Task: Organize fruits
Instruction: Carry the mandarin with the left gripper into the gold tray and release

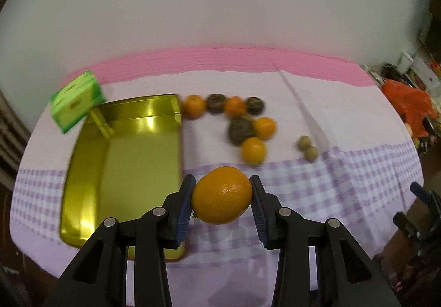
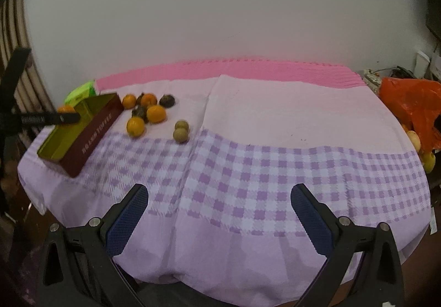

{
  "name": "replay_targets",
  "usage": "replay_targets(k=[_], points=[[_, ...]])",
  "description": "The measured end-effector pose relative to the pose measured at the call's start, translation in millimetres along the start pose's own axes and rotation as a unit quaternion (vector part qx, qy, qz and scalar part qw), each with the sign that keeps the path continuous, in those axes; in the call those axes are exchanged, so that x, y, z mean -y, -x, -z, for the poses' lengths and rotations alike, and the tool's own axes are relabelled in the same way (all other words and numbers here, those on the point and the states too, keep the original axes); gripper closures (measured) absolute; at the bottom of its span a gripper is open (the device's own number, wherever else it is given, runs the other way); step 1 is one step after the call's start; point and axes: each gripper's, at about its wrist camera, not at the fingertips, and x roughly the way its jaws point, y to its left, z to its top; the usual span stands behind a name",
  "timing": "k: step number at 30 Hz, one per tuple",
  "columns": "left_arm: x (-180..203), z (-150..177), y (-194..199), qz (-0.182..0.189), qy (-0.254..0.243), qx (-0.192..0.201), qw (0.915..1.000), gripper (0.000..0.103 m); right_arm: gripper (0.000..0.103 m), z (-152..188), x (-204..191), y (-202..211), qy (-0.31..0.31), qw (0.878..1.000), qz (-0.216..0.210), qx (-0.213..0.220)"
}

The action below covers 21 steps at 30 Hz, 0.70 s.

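My left gripper (image 1: 222, 191) is shut on an orange (image 1: 222, 195) and holds it above the cloth, just right of the open gold tin (image 1: 124, 158). From the right wrist view the left gripper (image 2: 69, 116) and its orange (image 2: 65, 109) hang over the tin (image 2: 82, 136), which has dark red sides. Several oranges (image 1: 253, 150) and dark fruits (image 1: 240, 130) lie in a cluster right of the tin, and two small brown fruits (image 1: 307, 148) sit further right. My right gripper (image 2: 219, 206) is open and empty over the checked cloth at the table's front.
A green box (image 1: 77, 101) stands behind the tin at the back left. An orange plastic bag (image 2: 410, 108) with yellow fruits (image 2: 428, 160) lies off the table's right edge. A white wall stands behind the table with its pink and purple checked cloth (image 2: 261, 169).
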Motion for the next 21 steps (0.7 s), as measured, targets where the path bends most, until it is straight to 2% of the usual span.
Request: replay_targets(k=[5, 11, 21], points=[[-28.9, -1.6, -2.7, -0.036, 0.006, 0.005, 0.9993, 0.062, 0.000, 6.8, -9.1, -8.7, 0.023, 1.000, -0.002, -0.009], [-53.8, -10.0, -23.9, -0.068, 0.005, -0.006, 0.9976, 0.062, 0.000, 10.4, -11.3, -15.3, 0.031, 0.999, -0.002, -0.019], [-103.8, -24.0, -67.7, -0.094, 0.024, -0.041, 0.9944, 0.062, 0.000, 11.9, -7.8, -26.1, 0.017, 0.999, -0.003, -0.038]])
